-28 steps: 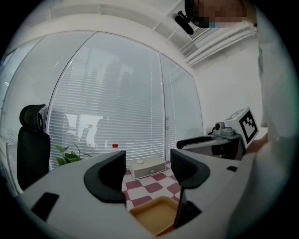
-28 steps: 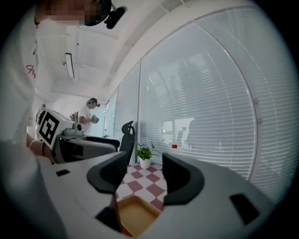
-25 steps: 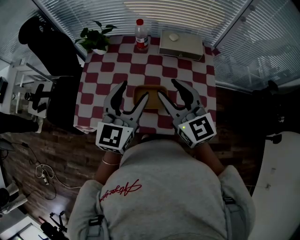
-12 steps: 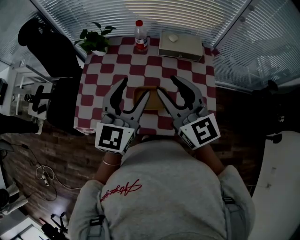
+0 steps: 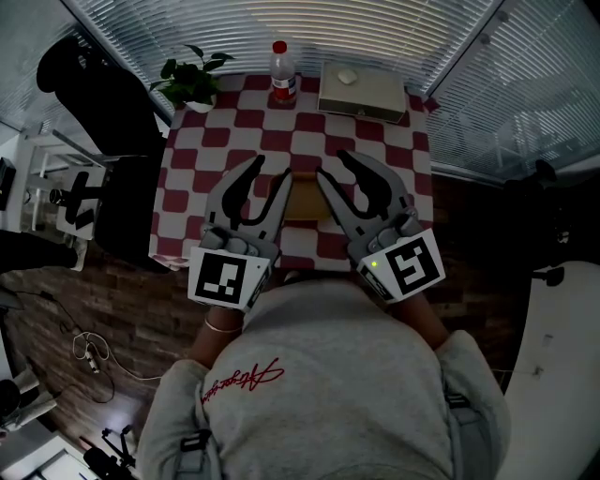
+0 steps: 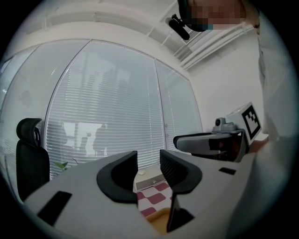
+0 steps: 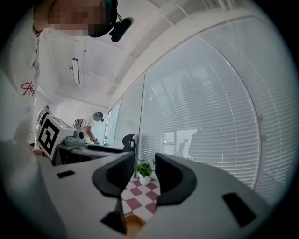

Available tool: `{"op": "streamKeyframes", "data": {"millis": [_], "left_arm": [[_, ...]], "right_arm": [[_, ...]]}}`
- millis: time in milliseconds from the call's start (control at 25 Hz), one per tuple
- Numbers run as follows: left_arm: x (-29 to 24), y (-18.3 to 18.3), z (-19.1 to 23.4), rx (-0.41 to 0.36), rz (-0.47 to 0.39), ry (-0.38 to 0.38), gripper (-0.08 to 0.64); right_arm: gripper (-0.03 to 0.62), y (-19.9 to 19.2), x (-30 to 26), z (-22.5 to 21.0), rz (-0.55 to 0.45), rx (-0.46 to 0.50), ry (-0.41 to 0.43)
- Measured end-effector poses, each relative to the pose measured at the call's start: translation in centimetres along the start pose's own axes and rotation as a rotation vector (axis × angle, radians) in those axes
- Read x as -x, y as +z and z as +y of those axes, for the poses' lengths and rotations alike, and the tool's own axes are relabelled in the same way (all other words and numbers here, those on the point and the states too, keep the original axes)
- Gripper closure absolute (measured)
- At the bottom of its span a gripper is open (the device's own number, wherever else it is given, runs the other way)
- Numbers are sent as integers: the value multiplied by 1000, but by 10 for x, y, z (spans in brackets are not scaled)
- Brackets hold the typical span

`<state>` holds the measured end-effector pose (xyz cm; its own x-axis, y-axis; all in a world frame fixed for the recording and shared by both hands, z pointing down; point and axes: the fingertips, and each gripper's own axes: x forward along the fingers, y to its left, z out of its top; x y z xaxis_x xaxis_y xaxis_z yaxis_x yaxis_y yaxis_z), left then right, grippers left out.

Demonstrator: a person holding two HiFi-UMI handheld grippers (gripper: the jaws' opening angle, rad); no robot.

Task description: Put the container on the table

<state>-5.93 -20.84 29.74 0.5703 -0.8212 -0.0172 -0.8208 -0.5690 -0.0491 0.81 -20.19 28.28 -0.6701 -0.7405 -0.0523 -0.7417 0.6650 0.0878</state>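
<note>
Slatted blinds (image 5: 281,23) close off the room at 12 o'clock, and below them stands the table (image 5: 403,141) under a red-and-white checked cloth. A potted plant (image 5: 192,80), a bottle (image 5: 281,67) and a flat box (image 5: 364,91) line its far edge.

The container (image 5: 305,200), tan and shallow, sits at the near middle of the table, straight ahead of the person, in the gap between the two tools. From the left tongs (image 5: 265,178) it lies at about 3 o'clock, and from the right tongs (image 5: 337,172) at about 9 o'clock. Neither hand is clearly nearer. Each tool's inner jaw overlaps one flank of the container in the head view, so its long axis can't be read. Whether those jaws touch it can't be told either.

Both tongs stand with their jaws apart. In the left gripper view a clear gap separates the dark pads, showing checked cloth beyond and a tan patch low down. The right gripper view shows the same, with the plant visible past the gap. Neither pair is clamped on anything.

The container looks set down on the cloth, though no view shows its underside. If so, what remains is to draw both tools back toward 6 o'clock without nudging its flanks.
</note>
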Motion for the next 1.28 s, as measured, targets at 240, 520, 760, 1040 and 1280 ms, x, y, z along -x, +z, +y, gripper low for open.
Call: {"op": "streamKeyframes", "data": {"millis": [240,520,760,1040,1280], "left_arm": [[2,-3,5,-14,24,19,460],[4,3,4,-9,11,16,502],[5,4,5,-7,4,9,515],[1,4,-2,-4,-1,-24,523],[-1,8,3,-4,3,-16,525]], "right_arm": [[500,3,0,4,-11,-5,-2],[546,4,3,5,-19,-14,-12],[555,7,4,4,-24,-21,-16],[569,3,3,2,-16,-40,-17],[572,4,2,-1,-20,-46,-17]]}}
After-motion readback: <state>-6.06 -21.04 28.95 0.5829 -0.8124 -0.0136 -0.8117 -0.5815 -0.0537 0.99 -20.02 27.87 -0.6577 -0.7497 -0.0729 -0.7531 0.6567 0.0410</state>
